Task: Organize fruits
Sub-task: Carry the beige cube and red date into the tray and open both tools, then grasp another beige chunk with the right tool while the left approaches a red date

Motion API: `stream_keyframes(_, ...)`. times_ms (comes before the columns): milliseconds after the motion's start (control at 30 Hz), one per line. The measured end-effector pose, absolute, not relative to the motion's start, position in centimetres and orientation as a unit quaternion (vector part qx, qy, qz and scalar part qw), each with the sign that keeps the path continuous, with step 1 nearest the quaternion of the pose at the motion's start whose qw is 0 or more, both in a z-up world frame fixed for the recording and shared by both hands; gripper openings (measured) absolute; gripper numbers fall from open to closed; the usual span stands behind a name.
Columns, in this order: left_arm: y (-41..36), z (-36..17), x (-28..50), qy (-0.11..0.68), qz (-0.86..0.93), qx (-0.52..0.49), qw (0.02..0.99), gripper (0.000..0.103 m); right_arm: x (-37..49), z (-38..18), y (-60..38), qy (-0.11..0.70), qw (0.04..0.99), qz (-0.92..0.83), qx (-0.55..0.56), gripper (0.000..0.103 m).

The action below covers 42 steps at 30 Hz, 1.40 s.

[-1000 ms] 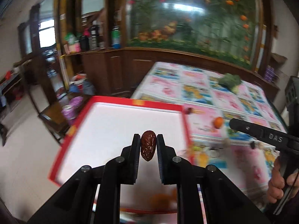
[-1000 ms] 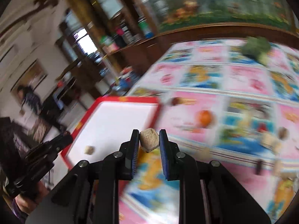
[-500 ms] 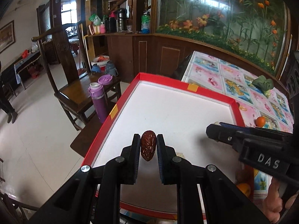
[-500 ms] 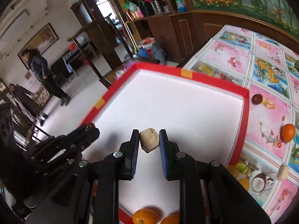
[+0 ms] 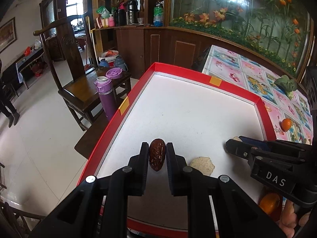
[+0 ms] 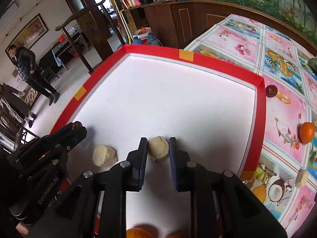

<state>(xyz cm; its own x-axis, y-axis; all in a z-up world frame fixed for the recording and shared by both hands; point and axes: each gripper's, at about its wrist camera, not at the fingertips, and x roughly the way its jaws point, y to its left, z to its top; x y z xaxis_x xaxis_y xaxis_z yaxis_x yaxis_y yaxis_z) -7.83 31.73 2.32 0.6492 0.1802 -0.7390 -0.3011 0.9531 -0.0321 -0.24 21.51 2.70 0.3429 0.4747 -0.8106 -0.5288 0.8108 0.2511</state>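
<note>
Over the red-rimmed tray (image 6: 259,107), left tongs (image 5: 157,154) clamp a date (image 5: 157,154) (upright), right tongs (image 6: 158,148) grip a pale chunk (image 6: 158,148).

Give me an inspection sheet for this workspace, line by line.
Surface: table under a fruit-print cloth; red-walled white tray at its end.
Job's things: dried date in left gripper; pale chunk between the fingers of right gripper; second chunk lying in tray.
Clutter: orange, dark round piece, pale slice, green vegetable on the cloth.
Grippers: left shut on date; right closed around chunk.
Cables: nothing seen.
Surroundings: wooden chair with purple bottle; person standing behind.
</note>
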Motion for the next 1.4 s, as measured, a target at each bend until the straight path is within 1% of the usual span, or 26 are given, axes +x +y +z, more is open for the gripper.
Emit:
stream_keyframes(400, 31.6, 1.7, -7.6, 0.419, 0.141, -0.074, 0.894, 0.017, -1.1, 2.8, 22.1, 0.481, 0.826, 0.289, -0.059, 0.024)
stream_keyframes(467, 31.4, 1.7, -7.6, 0.42, 0.141, -0.071, 0.894, 0.026, -1.2, 2.8, 22.2, 0.48, 0.826, 0.289, -0.065, 0.024)
stream_keyframes(500, 31.3, 1.7, -7.6, 0.422, 0.145, -0.069, 0.892, 0.037, -1.1, 2.9, 22.1, 0.483, 0.824, 0.29, -0.065, 0.024)
stream_keyframes(533, 31.3, 1.8, -7.6, 0.423, 0.147, -0.069, 0.891, 0.046, -1.0, 3.0, 22.0, 0.488, 0.82, 0.292, -0.059, 0.025)
stream_keyframes(600, 31.2, 2.6, -8.0, 0.416, 0.154, -0.072, 0.894, 0.05, -0.7, 3.5, 21.3, 0.494, 0.813, 0.305, -0.036, 0.025)
stream_keyframes(667, 31.1, 4.0, -8.7, 0.396, 0.162, -0.071, 0.901, 0.063, -1.0, 4.4, 20.4, 0.483, 0.813, 0.324, -0.014, 0.026)
stream_keyframes(700, 30.9, 4.7, -9.2, 0.383, 0.17, -0.069, 0.905, 0.074, -1.3, 5.3, 19.7, 0.47, 0.818, 0.331, -0.008, 0.029)
stream_keyframes(733, 30.8, 5.2, -9.4, 0.374, 0.176, -0.068, 0.908, 0.077, -1.5, 5.9, 19.0, 0.46, 0.823, 0.334, -0.006, 0.033)
stream_keyframes(800, 30.4, 5.9, -9.7, 0.366, 0.178, -0.068, 0.911, 0.077, -1.9, 7.1, 17.2, 0.439, 0.836, 0.328, 0.004, 0.051)
stream_keyframes(867, 29.5, 6.8, -9.6, 0.362, 0.168, -0.066, 0.915, 0.077, -2.1, 8.2, 14.9, 0.419, 0.851, 0.316, 0.018, 0.055)
stream_keyframes(1033, 25.6, 7.9, -9.2, 0.352, 0.129, -0.037, 0.926, 0.078, -2.1, 9.2, 8.0, 0.398, 0.876, 0.269, 0.037, 0.056)
stream_keyframes(1200, 21.4, 7.9, -8.6, 0.358, 0.093, -0.014, 0.929, 0.078, -2.4, 8.7, 1.0, 0.402, 0.886, 0.218, 0.073, 0.055)
stream_keyframes(1400, 16.9, 7.4, -8.5, 0.372, 0.046, 0.013, 0.927, 0.078, -4.7, 8.6, -7.8, 0.387, 0.902, 0.154, 0.108, 0.055)
